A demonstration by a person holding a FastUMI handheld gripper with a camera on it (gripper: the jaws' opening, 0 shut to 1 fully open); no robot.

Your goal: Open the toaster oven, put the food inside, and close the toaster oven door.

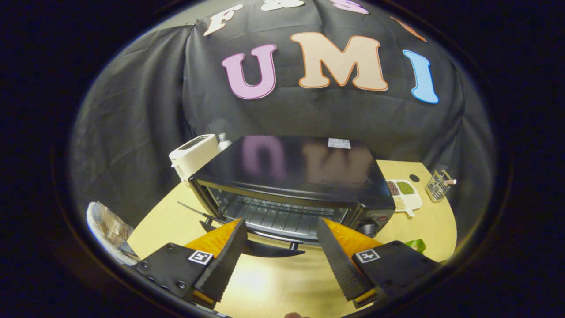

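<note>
Hovering hand-held gripper (pixel 280 232) spread wide, toaster oven (pixel 293 185) door shut ahead

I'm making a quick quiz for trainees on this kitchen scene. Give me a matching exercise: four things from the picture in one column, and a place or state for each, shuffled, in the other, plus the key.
Things:
1. toaster oven
2. white toaster
3. divided dish
4. tool

Places or states:
A. open, nothing between its fingers
B. on the table at the oven's knob side, holding beans
C. just ahead of the fingers, door closed, rack seen through the glass
D. behind the oven's far corner, by the black cloth

Pairs: 1-C, 2-D, 3-B, 4-A
</note>
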